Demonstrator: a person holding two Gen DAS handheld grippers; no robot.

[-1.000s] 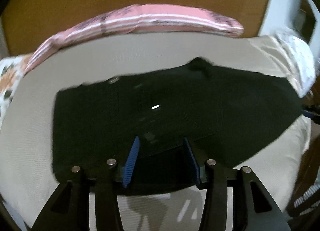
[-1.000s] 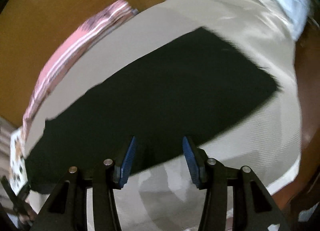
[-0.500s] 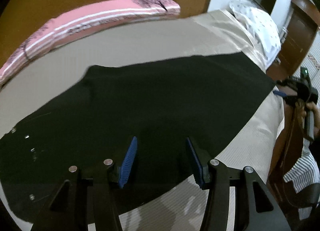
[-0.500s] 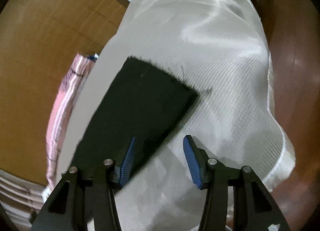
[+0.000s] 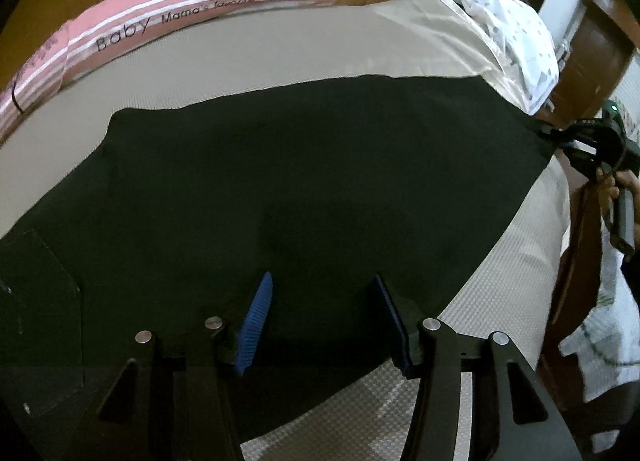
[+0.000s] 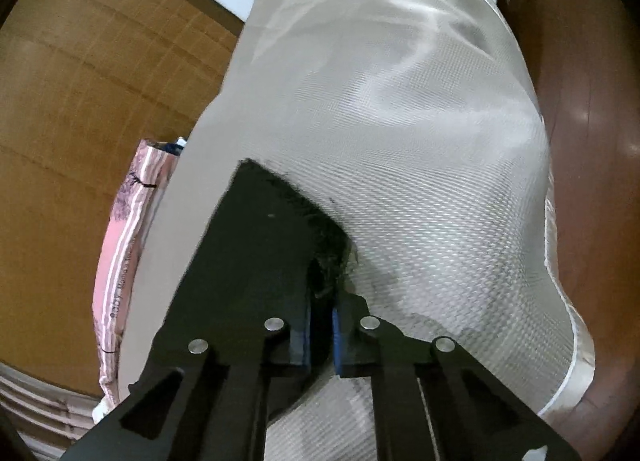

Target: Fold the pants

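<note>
I saw the black fabric pants [image 5: 300, 189] lying spread flat on the beige textured bedsheet [image 6: 420, 165]. My right gripper [image 6: 320, 325] had just closed, its blue pads pinching the pants' frayed hem corner, while my left gripper [image 5: 320, 321] hung spread above the cloth, gripping nothing.

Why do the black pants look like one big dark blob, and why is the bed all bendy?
Left wrist view: the pants are too dark to show folds, and the fisheye lens curves the pink pillow. Right wrist view: light glares on the shiny bedsheet, and the edges darken.
</note>
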